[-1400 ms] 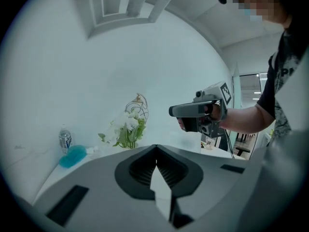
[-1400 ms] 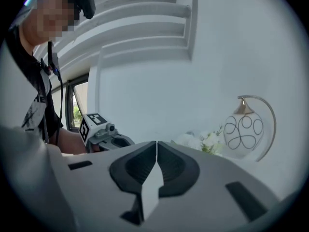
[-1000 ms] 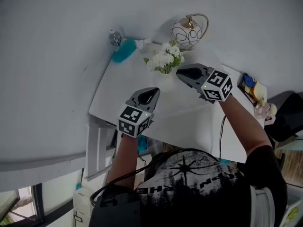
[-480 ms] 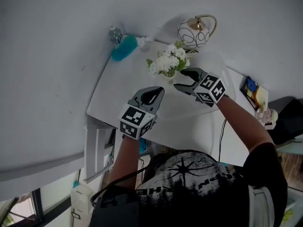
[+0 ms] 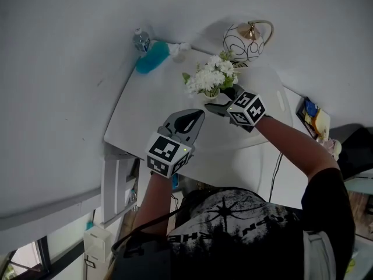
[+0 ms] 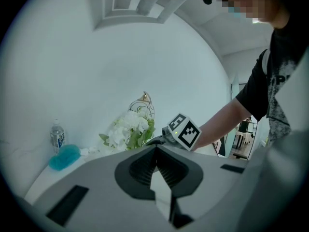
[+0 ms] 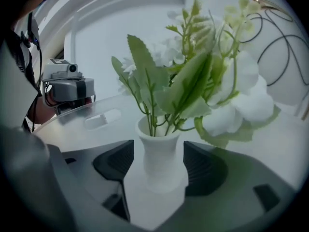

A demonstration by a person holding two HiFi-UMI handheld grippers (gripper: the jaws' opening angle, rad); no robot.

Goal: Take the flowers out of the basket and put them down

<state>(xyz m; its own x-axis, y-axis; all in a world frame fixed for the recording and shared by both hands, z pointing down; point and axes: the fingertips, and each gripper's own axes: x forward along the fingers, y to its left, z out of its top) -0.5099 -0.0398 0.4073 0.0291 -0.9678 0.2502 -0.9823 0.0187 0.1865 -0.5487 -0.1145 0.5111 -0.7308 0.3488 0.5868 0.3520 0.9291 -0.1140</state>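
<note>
White flowers (image 5: 211,77) with green leaves stand in a small white vase (image 7: 160,129) on the white table (image 5: 151,112), in front of a round wire basket (image 5: 247,38) with a gold handle. My right gripper (image 7: 158,151) is around the vase's base. Its jaws are opening, one pad on each side of the vase and neither touching it. In the head view the right gripper (image 5: 220,101) sits just below the flowers. My left gripper (image 5: 187,121) hovers above the table's near half, shut and holding nothing. The left gripper view shows the flowers (image 6: 128,129) ahead.
A teal duster (image 5: 150,60) and a water bottle (image 5: 140,39) lie at the table's far left corner. A small white block (image 7: 102,119) rests on the table. Colourful items (image 5: 312,112) sit beyond the right edge. White walls close in behind the table.
My right gripper has moved left from beside the flowers to the vase, and its jaws have opened around it. The left gripper has barely moved.
</note>
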